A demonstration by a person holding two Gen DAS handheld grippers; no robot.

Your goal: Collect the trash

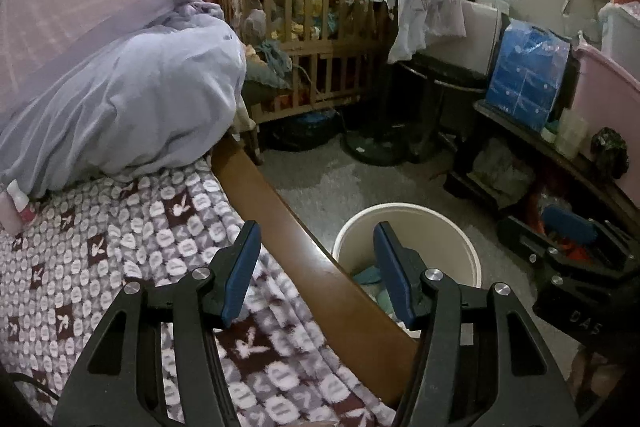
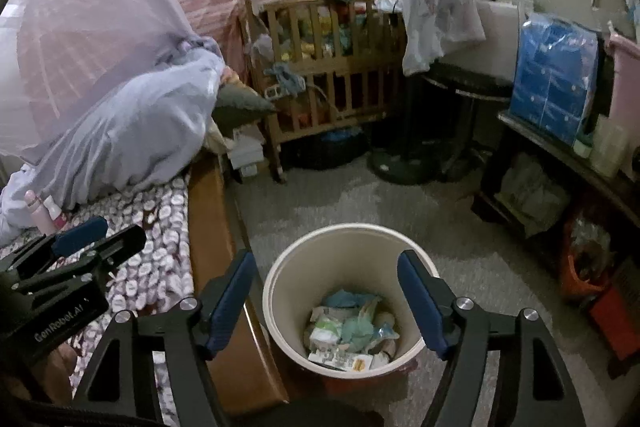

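Note:
A cream trash bin (image 2: 280, 279) stands on the grey floor beside the bed; it shows in the left wrist view (image 1: 460, 247) too. It holds crumpled papers and wrappers (image 2: 348, 327). My right gripper (image 2: 326, 263) is open and empty, right above the bin. My left gripper (image 1: 316, 239) is open and empty, over the wooden bed edge (image 1: 304, 247), with its right finger in front of the bin. The left gripper also shows at the left of the right wrist view (image 2: 92, 235). The right gripper shows at the right of the left wrist view (image 1: 576, 239).
The bed has a patterned blanket (image 1: 100, 247) and a bundled lilac mosquito net (image 1: 140, 99). A wooden crib (image 2: 328, 67) stands at the back. A dark shelf (image 2: 560, 155) with a blue pack (image 2: 556, 79) runs along the right. A fan base (image 2: 404, 163) sits on the floor.

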